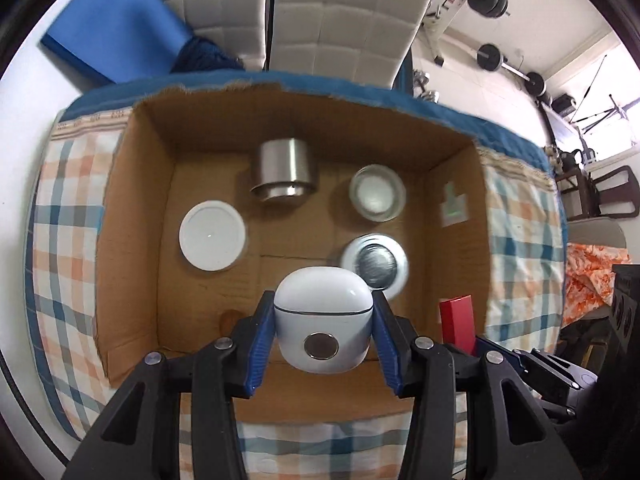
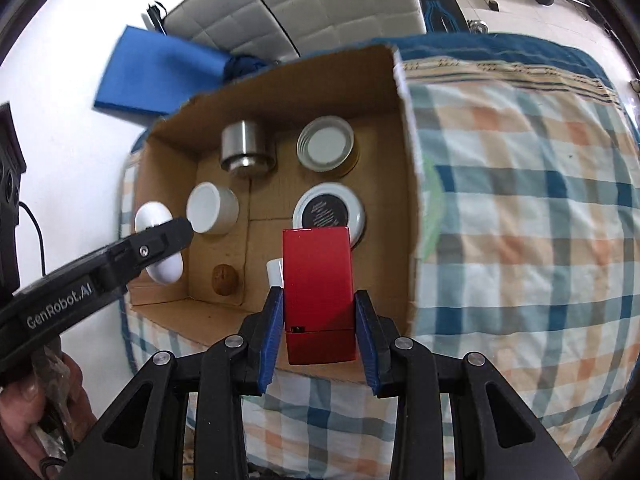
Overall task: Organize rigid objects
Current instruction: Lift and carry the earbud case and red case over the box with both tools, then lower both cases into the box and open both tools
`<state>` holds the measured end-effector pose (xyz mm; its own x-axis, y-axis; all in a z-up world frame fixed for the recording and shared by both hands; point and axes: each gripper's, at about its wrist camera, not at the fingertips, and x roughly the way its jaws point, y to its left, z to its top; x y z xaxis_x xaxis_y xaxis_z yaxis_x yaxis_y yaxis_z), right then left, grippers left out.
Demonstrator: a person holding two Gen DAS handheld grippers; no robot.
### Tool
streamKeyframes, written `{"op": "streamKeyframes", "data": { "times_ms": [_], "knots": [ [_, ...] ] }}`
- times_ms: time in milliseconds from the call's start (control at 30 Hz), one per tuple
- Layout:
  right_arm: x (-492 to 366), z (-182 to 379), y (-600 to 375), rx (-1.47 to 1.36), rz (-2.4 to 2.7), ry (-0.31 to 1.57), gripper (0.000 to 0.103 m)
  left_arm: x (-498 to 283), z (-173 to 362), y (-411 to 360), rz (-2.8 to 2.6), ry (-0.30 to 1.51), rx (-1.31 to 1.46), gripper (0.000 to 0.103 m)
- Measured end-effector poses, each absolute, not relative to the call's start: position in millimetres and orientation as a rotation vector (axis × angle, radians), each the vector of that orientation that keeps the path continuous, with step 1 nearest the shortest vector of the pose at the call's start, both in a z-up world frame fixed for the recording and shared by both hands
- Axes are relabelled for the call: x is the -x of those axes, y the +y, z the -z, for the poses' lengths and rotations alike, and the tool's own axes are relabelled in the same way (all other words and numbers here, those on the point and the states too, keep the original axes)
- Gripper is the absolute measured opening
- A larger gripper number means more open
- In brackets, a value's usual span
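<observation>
Checked cloth (image 2: 520,220) covered the surface, with a blue edge at the far side; an open cardboard box (image 1: 132,220) sat on it. White padded chairs (image 1: 340,20), a blue mat (image 1: 116,24) and barbell weights (image 1: 490,56) stood behind, on a white floor.

Left gripper (image 1: 323,330) was clamped on a white rounded case (image 1: 322,320), held above the box's near wall. Right gripper (image 2: 318,320) was clamped on a red flat box (image 2: 318,288), also over the near edge, just right of the left one.

Inside the box: steel cup (image 1: 285,172) upside down at the back, glass jar (image 1: 376,192) beside it, white lid (image 1: 212,234) on the left, round tin (image 1: 374,264) mid-right, small brown thing (image 2: 224,278) near the front corner.

Risks, judged:
- Case was smooth and curved, gripped on its sides; likely to squirt out if the grip eased early.
- Both grippers were close together; they could bump going in.
- Free floor was mostly front-left and centre. Dropping the red box straight down risked landing on the tin.
- Glass jar could tip if knocked.
</observation>
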<state>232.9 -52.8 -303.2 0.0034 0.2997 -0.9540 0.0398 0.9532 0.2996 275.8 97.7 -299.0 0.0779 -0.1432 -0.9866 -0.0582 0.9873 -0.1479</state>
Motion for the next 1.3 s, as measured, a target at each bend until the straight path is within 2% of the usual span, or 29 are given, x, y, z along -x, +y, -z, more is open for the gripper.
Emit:
{"op": "streamKeyframes", "data": {
  "times_ms": [233,400,733,1033,1067,1133,1300],
  "knots": [
    [-241,366,-26,-0.166,-0.016,1.683,0.036,-290,369,109,0.115,1.62,0.132,0.043],
    [-245,379,-10,-0.152,0.056,1.716,0.037,-298,405,106,0.143,1.681,0.133,0.043],
    [-247,425,-6,-0.163,0.16,1.806,0.036,-301,430,110,0.15,1.723,0.105,0.043],
    [-249,436,-12,-0.186,0.166,1.837,0.038,-307,435,110,0.16,1.758,0.108,0.044],
    [-251,437,-12,-0.194,0.157,1.844,0.039,-313,433,112,0.155,1.766,0.112,0.044],
    [-257,439,-19,-0.211,0.137,1.853,0.048,-316,429,112,0.141,1.771,0.117,0.044],
    [-262,416,-16,-0.167,0.084,1.811,0.06,-319,401,116,0.128,1.744,0.108,0.045]
  ]
}}
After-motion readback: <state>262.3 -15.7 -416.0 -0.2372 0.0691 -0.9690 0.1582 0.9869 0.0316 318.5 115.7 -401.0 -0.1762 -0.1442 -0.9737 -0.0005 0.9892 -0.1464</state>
